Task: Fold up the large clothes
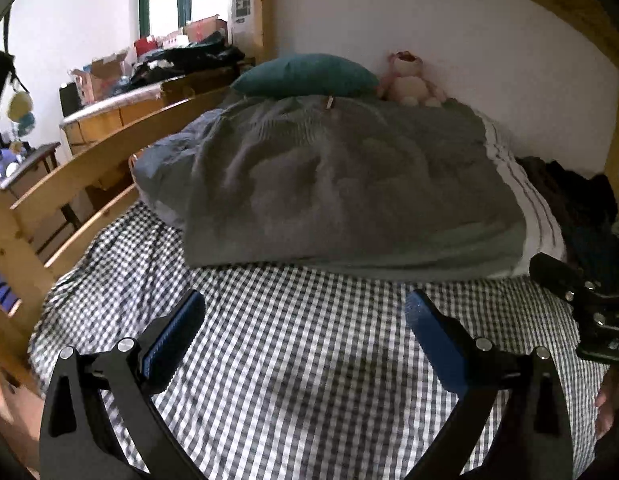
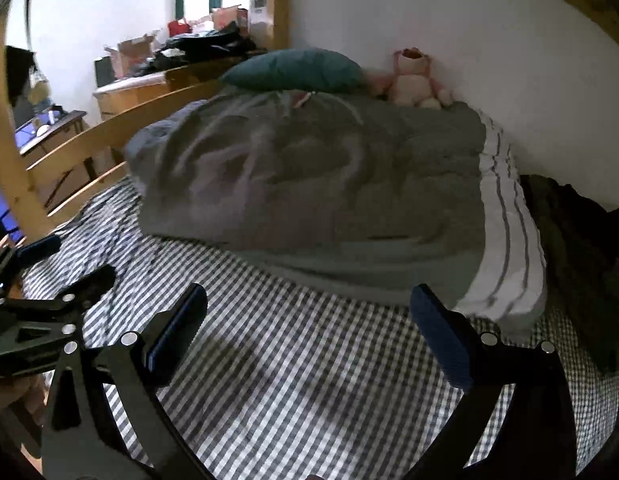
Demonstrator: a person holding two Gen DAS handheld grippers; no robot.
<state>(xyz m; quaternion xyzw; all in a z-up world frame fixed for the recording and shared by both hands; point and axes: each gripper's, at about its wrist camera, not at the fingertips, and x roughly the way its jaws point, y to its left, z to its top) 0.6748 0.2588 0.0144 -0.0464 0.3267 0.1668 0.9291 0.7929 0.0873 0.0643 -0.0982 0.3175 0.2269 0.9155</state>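
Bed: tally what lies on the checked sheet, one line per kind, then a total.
Grey duvet: 1
Teal pillow: 1
Pink plush toy: 1
White striped bedding: 1
Dark clothes pile: 1
Total: 5
Both grippers, left and right, hover open over the sheet, holding nothing.

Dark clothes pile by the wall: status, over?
Left gripper open, empty. Right gripper open, empty. Dark clothes pile untouched at bed's right edge. Folded grey duvet alongside, not blocking.
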